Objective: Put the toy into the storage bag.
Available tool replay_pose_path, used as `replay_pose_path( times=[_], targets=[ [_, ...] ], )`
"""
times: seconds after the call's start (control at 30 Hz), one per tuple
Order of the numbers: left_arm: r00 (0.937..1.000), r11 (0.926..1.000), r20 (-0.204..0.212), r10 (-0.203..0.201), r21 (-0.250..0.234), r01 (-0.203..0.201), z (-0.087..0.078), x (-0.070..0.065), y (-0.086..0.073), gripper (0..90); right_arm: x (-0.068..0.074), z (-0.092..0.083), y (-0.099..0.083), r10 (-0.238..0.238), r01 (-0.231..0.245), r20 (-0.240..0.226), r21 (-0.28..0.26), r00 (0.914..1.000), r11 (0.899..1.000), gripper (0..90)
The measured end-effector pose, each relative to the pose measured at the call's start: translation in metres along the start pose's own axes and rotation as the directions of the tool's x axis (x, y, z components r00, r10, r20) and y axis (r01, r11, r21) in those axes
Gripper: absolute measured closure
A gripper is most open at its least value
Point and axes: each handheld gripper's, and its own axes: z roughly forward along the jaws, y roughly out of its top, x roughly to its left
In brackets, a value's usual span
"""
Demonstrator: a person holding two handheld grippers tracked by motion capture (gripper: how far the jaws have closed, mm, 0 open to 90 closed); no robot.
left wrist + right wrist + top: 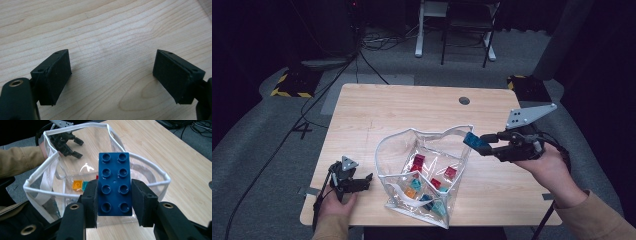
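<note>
- Gripping a blue brick point(114, 183), the right tongs point(114, 202) press its two long sides w/ both pads, part-way closed; studs face the camera in the right gripper view.
- In the high view the right tongs point(486, 144) hold the blue brick point(474, 142) raised, at the right rim of a clear bag point(390, 150).
- Clear bag point(45, 182) w/ white edging stands open just ahead of & below the right tongs; its mouth gapes toward them.
- Inside the bag, beyond the held brick: an orange brick point(77, 185) & a teal one just beside it; high view shows red bricks point(418, 161) & more at the bag's bottom.
- Left tongs point(362, 181) rest low on the wooden surface point(362, 110), just left of the bag, apart from it.
- Left gripper view: left tongs point(111, 75) stand wide open, nothing between the pads, bare wood surface point(110, 30) beneath.
- Across the bag from the right tongs, the person's left hand point(44, 150) & sleeve hold the left tongs.
</note>
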Motion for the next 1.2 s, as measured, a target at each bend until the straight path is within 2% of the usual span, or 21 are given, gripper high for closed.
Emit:
replay_pose_path(
  times=[0.5,0.83,1.2],
  targets=[
    [1.0,1.0,0.0,0.0,0.0,0.0,0.0,0.0,0.0,15.3,0.01,0.029,0.041,-0.068,0.068,-0.013,0.024,0.9976,0.997,59.2],
    [1.0,1.0,0.0,-0.002,0.0,0.002,0.0,0.0,0.0,15.3,0.018,0.063,0.062,-0.09,0.093,-0.045,0.069,0.995,0.993,59.2],
    [1.0,1.0,0.001,-0.003,-0.001,0.003,0.0,0.0,0.0,15.3,0.018,0.106,0.069,-0.083,0.092,-0.095,0.095,0.9921,0.991,59.1]
  ],
)
